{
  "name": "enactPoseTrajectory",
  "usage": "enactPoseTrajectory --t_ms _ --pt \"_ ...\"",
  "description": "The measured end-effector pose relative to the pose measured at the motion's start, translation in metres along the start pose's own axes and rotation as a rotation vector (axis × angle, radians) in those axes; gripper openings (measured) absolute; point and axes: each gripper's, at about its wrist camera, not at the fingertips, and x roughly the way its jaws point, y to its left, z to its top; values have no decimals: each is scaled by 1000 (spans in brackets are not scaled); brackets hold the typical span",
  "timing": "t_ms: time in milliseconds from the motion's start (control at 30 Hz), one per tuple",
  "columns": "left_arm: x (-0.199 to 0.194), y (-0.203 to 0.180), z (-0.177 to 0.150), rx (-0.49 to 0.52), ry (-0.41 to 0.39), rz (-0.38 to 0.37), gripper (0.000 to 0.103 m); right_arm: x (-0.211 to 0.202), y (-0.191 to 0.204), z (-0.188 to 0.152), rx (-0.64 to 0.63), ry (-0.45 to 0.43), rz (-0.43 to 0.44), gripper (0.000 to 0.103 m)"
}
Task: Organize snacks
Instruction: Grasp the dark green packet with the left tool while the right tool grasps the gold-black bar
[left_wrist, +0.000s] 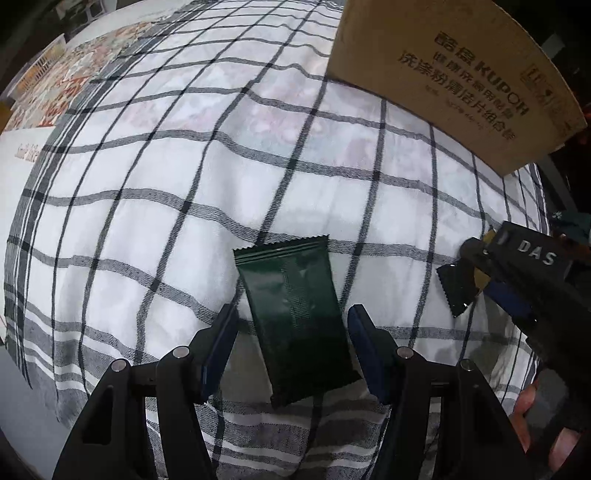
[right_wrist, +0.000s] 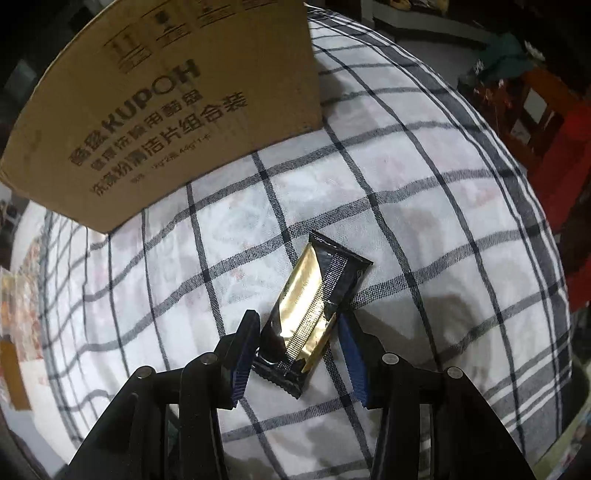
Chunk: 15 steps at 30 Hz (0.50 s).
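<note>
A dark green snack packet (left_wrist: 297, 317) lies on the checked cloth between the two fingers of my left gripper (left_wrist: 293, 317), which is open with gaps on both sides. A black and gold snack packet (right_wrist: 308, 314) lies between the fingers of my right gripper (right_wrist: 299, 325), also open around it; the left finger is close to the packet's edge. In the left wrist view the right gripper (left_wrist: 524, 280) shows at the right with that packet's black end (left_wrist: 456, 288) sticking out. A brown cardboard box (left_wrist: 443, 70) stands at the back (right_wrist: 162, 107).
The white cloth with dark checks (left_wrist: 221, 184) covers the table (right_wrist: 424, 221). A patterned mat and a basket (left_wrist: 40, 70) lie at the far left. Red furniture (right_wrist: 554, 122) stands beyond the table's right edge. White paper (left_wrist: 22, 155) lies at the left.
</note>
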Motion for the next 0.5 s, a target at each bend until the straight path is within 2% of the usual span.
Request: enactPoseTrajectory --t_ms 200,233,267,500 --pt "0 -3 -1 13 -23 6 58 -2 9 -2 -58 -13 -17 45" --pt "-1 -2 -1 11 -31 -6 54 -3 10 -3 -69 -19 -13 43" --pt "-1 -1 -2 6 -37 -19 50 -4 8 -5 -68 -27 -1 42" --pt "-5 12 -8 0 -55 -71 48 -16 -13 -18 -44 -54 63 39"
